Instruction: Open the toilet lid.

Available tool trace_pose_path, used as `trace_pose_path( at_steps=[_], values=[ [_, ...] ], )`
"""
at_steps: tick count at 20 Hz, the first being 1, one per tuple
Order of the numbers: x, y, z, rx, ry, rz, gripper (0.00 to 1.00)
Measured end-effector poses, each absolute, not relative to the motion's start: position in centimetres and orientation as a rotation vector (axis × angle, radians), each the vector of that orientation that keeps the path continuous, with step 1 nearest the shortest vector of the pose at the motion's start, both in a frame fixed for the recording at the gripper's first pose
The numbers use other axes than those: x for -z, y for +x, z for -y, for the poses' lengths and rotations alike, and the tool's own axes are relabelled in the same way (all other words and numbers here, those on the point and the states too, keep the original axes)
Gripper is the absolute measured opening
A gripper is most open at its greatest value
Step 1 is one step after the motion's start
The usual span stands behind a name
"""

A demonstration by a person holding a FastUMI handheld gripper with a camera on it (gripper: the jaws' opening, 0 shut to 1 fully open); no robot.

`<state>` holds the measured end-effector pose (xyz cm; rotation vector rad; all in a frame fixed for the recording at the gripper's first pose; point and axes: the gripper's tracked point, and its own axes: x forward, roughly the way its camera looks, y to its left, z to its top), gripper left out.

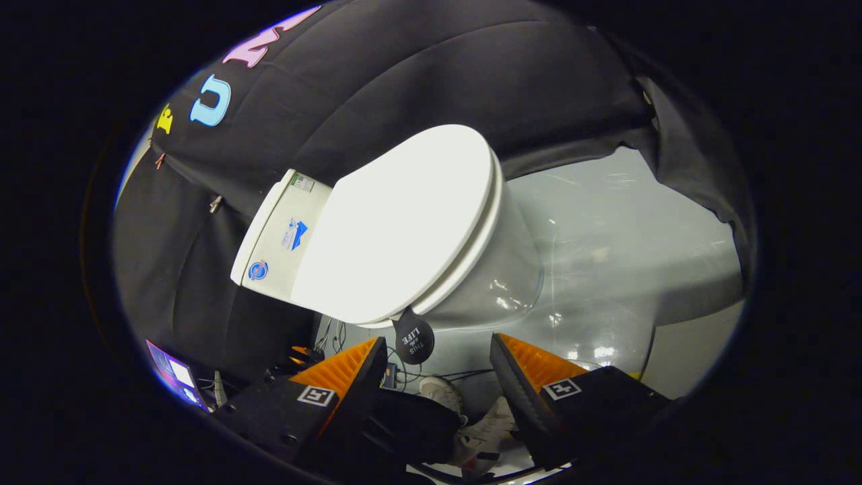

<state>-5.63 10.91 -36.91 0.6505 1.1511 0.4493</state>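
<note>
Now | claw (438, 350) spread wide, holding nothing; toilet lid (397, 222) down, beyond the fingertips

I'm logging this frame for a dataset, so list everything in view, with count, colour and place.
toilet lid: one, white, shut, beyond the fingers
toilet tank: one, white, behind the lid, stickers on it
toilet bowl: one, white, under the lid
round tag: one, black, hanging at the lid's edge, just ahead of the fingers
floor: grey, glossy
cables: several, dark, on the floor
shoes: two, pale, between the fingers
gripper: one, open, touching nothing
</note>
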Motion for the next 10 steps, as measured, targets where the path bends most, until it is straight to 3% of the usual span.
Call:
trace_pose_path(
  at_steps=[6,7,8,10],
  values=[
    [39.1,-6.1,-14.6,-0.499,0.759,-1.195,0.96],
    [39.2,-6.5,-14.8,-0.506,0.758,-1.198,0.80],
    [39.3,-6.1,-15.2,-0.515,0.775,-1.181,0.77],
    [38.9,-5.6,-15.7,-0.502,0.811,-1.167,0.53]
  ],
)
